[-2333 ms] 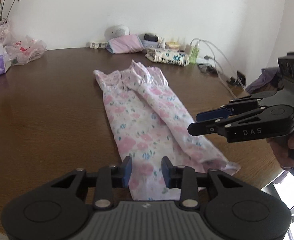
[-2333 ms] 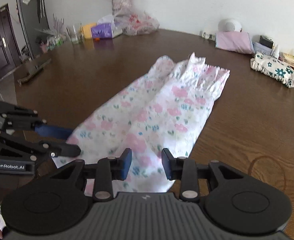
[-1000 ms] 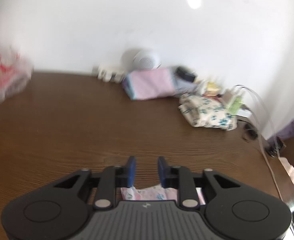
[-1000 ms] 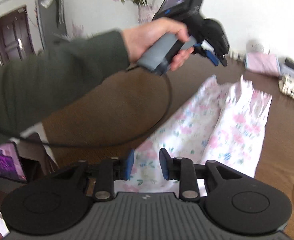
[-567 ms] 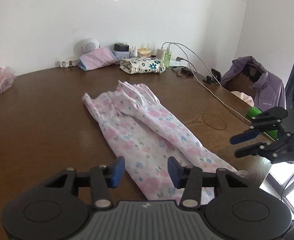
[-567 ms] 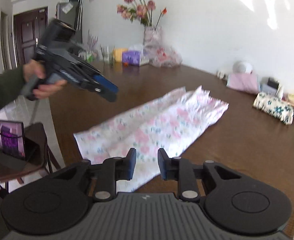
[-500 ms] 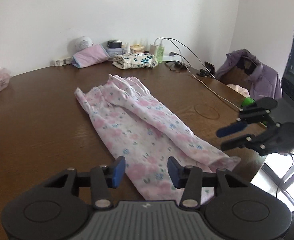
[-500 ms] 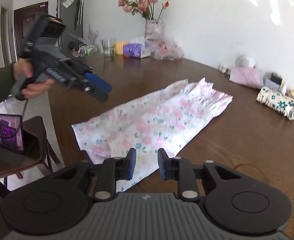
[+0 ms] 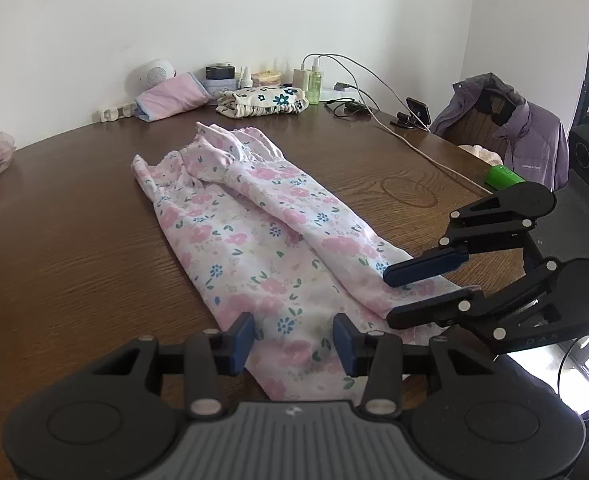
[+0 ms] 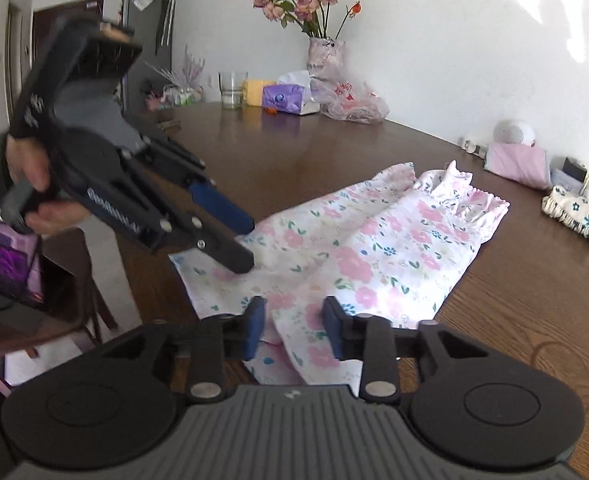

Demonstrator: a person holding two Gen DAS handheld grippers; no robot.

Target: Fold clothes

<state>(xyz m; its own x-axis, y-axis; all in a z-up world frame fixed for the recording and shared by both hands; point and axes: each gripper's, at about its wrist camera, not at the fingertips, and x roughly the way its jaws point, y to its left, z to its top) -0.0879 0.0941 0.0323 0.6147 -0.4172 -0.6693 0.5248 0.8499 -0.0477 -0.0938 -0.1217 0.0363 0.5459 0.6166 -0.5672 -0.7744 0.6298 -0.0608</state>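
A white garment with pink flowers (image 9: pixel 254 240) lies as a long folded strip on the brown wooden table (image 9: pixel 74 220), ruffled end far, hem end near. My left gripper (image 9: pixel 293 338) is open, low over the near hem with cloth showing between its fingers. At the hem's right corner my right gripper (image 9: pixel 390 294) is open, one finger above the cloth and one at its edge. In the right wrist view the garment (image 10: pixel 394 248) runs away from the open right gripper (image 10: pixel 293 326). A hand holds the open left gripper (image 10: pixel 248 244) at the hem's other corner.
Along the far wall are a pink pouch (image 9: pixel 172 96), a floral pouch (image 9: pixel 262 102), bottles and a cable (image 9: pixel 414 148). A purple jacket hangs on a chair (image 9: pixel 506 128) at right. A flower vase (image 10: pixel 324 56), tissue box (image 10: pixel 288 98) and glass (image 10: pixel 230 90) stand at the table's far end.
Both grippers have dropped lower and closer to the garment's near hem. The right gripper's fingers stand a little wider apart than half a second ago.
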